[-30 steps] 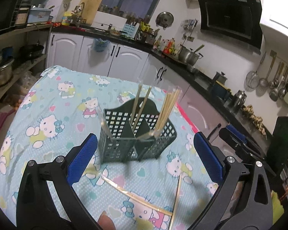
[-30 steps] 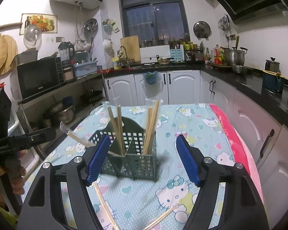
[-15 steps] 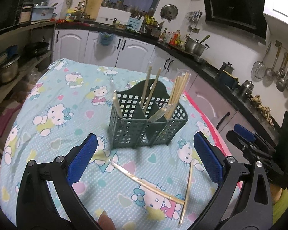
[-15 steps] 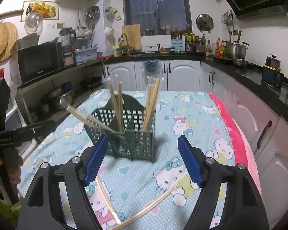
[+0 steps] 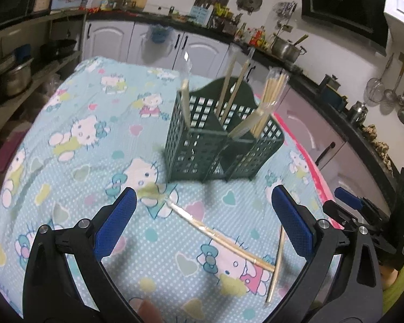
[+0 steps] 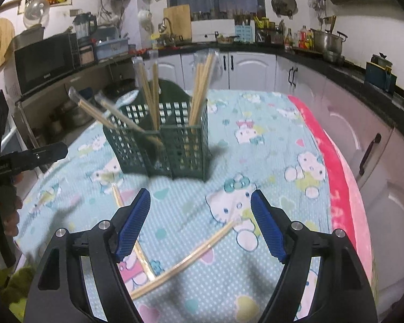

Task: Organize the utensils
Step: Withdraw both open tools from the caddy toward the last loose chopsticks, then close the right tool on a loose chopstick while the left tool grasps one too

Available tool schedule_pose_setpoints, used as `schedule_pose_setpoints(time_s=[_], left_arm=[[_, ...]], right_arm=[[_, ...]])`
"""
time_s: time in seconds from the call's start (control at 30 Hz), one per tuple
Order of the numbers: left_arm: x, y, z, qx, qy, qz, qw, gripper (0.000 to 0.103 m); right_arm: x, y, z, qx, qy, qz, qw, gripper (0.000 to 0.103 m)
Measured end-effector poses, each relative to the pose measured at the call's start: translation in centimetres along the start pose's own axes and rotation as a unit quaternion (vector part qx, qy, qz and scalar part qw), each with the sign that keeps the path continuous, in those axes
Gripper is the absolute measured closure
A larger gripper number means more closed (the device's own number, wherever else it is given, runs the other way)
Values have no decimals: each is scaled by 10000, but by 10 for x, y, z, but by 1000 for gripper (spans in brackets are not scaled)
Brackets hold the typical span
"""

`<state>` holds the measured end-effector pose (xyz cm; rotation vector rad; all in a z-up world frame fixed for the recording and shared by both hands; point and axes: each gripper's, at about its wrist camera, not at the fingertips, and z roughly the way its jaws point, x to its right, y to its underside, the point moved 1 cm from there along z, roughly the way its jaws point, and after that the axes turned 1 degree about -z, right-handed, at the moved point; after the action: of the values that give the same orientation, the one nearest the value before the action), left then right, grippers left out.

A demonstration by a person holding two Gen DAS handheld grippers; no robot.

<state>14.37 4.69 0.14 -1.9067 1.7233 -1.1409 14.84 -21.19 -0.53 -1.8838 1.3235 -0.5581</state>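
Note:
A dark green utensil caddy (image 5: 223, 145) (image 6: 159, 145) stands on the cartoon-cat tablecloth, with several wrapped chopstick pairs upright in its compartments. Two wrapped chopstick pairs lie loose on the cloth in front of it: a long one (image 5: 220, 238) (image 6: 132, 231) and a second one (image 5: 277, 258) (image 6: 191, 255) crossing its end. My left gripper (image 5: 202, 210) hangs open over the long pair, nothing between its blue pads. My right gripper (image 6: 200, 215) is also open and empty above the crossing pair. In the left wrist view the right gripper (image 5: 363, 215) shows at the right edge.
The table (image 6: 282, 123) has a pink cloth edge (image 6: 336, 167) on the side near the white cabinets (image 6: 350, 123). Shelves with pots (image 5: 10, 78) stand on the other side. A person's hand holds the left gripper's handle (image 6: 5, 172).
Both grippers have come down and tilted toward the table, so the caddy and the loose chopsticks look larger and higher in each view. The jaws stay open and nothing on the cloth has moved.

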Motion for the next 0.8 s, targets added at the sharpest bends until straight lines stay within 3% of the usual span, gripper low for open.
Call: schedule_pose_setpoints(time_s=[0.33, 0.6, 0.8], left_arm=[[-7, 22, 27, -423, 4, -132, 9990, 11], [-12, 37, 50, -755, 187, -328, 9964, 11], [-22, 43, 68, -980, 270, -616, 9929, 31]], right_arm=[[5, 25, 30, -661, -7, 154, 9977, 29], [15, 35, 51, -1044, 12, 422, 9936, 42], [26, 38, 67, -1312, 27, 652, 9892, 51]])
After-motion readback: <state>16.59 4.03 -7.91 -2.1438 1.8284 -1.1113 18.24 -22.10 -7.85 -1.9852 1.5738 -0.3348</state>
